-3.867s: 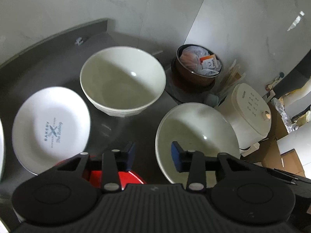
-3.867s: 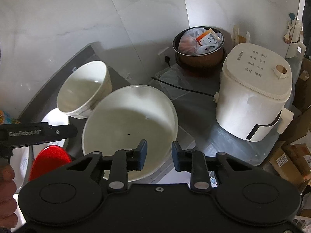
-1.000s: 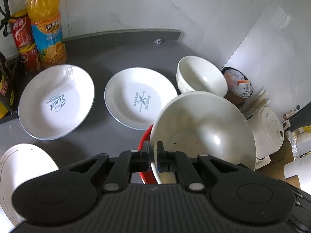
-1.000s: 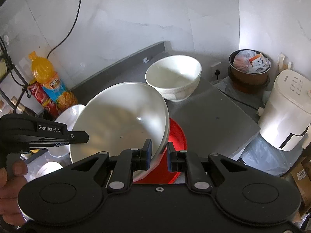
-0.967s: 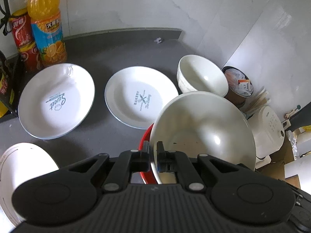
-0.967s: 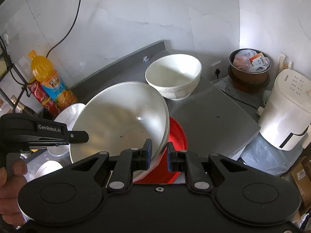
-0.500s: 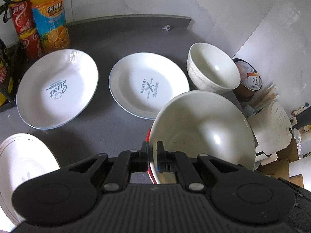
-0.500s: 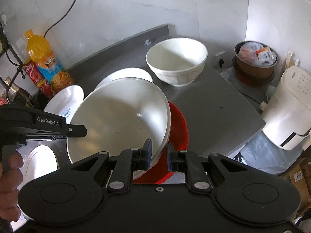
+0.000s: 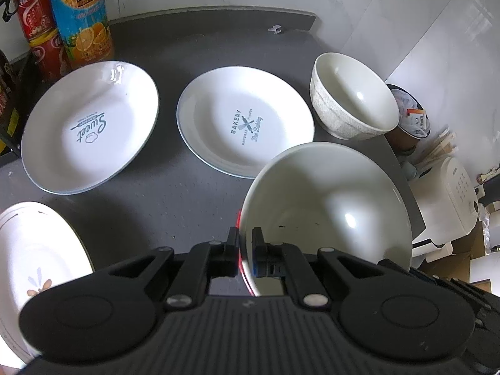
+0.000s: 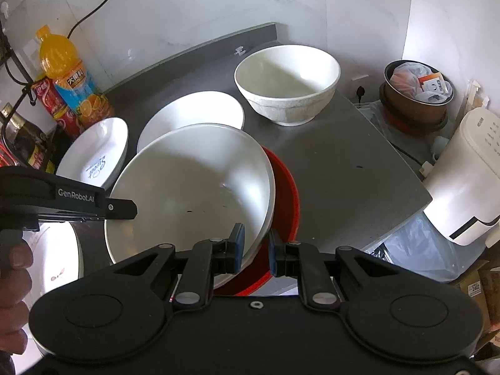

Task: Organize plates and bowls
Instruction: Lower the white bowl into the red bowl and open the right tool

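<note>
Both grippers (image 9: 245, 245) (image 10: 255, 248) pinch empty white bowl (image 10: 190, 193) rim, over red plate (image 10: 286, 187)

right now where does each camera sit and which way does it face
Left wrist: sits on the left claw, facing forward and down over the grey countertop; its own claw clamps the wide shallow white bowl.
Right wrist: sits on the right claw, facing across the counter to the marble wall; its claw pinches the same bowl's rim, a hand at left.
Both share this bowl and the deep cream bowl.
</note>
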A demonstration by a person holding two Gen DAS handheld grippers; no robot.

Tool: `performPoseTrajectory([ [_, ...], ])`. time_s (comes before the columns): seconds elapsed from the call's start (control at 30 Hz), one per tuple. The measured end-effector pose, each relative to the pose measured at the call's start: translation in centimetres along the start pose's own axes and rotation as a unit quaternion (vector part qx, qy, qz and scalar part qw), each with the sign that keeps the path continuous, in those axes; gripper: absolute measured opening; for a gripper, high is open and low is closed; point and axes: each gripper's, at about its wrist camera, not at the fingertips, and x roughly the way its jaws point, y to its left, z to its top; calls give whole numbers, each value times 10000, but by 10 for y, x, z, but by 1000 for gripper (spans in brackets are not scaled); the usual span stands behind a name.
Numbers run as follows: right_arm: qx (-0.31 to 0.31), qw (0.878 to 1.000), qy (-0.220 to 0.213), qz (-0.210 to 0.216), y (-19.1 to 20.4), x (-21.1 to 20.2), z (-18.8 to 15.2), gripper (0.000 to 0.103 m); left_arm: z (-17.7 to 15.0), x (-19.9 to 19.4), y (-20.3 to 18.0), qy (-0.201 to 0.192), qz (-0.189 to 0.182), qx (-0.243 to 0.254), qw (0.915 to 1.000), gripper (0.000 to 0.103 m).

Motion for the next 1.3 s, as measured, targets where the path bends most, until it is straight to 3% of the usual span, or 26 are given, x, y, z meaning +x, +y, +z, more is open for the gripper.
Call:
performPoseTrajectory([
  [0.37, 158, 9998, -80, -69, -5, -4, 6, 26, 2, -10, -8, -122, -33, 210, 9997, 8],
  [0.57, 180, 9994, -254, -127, -6, -14, 2, 26, 0, -16, -4, -140, -3, 191, 9997, 8],
  [1.03, 211, 9996, 38, -157, 1, -9, -16, 25, -3, -23, 4, -64, -18, 226, 9997, 16],
  [1.3, 549, 9983, -180, -67, -10, -18, -7, 29, 6, -19, 1, -65, 33, 259, 9996, 43],
])
